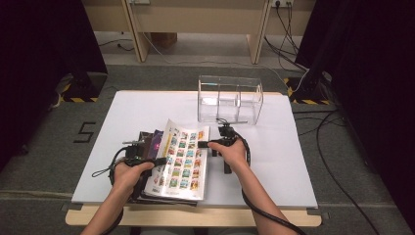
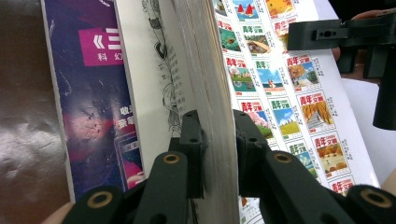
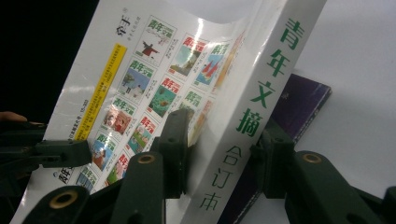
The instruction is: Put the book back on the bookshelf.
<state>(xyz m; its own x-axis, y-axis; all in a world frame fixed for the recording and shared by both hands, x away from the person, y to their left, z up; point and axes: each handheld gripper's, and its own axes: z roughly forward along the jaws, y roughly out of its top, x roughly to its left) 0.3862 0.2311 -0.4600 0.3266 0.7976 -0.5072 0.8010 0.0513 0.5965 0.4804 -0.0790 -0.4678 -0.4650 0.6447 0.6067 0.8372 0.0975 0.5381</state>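
A white table stands on grey carpet, with dark curtains at both sides and a pale wooden frame beyond its far edge. Near the far edge, right of the middle, sits a clear plastic box with compartments.

Toward the near edge, left of the middle, a thick white book with rows of small coloured cover pictures is tipped up from a short stack. The left gripper has it from the near-left side: its jaws stand a moderate way apart, and both pads press flat against the block of pages, one on each face, so the book is clamped. Beside the book in the left gripper view lies a purple-covered book, and left of that a dark glossy cover.

The right gripper meets the book from the right, straddling the spine with its green lettering. The left pad lies against the bowed picture cover; the right pad sits at the far side of the spine, but whether it touches cannot be made out, so the jaws are about half open and not clearly gripping.

In the high view both hands cover the grippers, and the stack's lower books are mostly hidden under the white one. The purple book's title is cut off.
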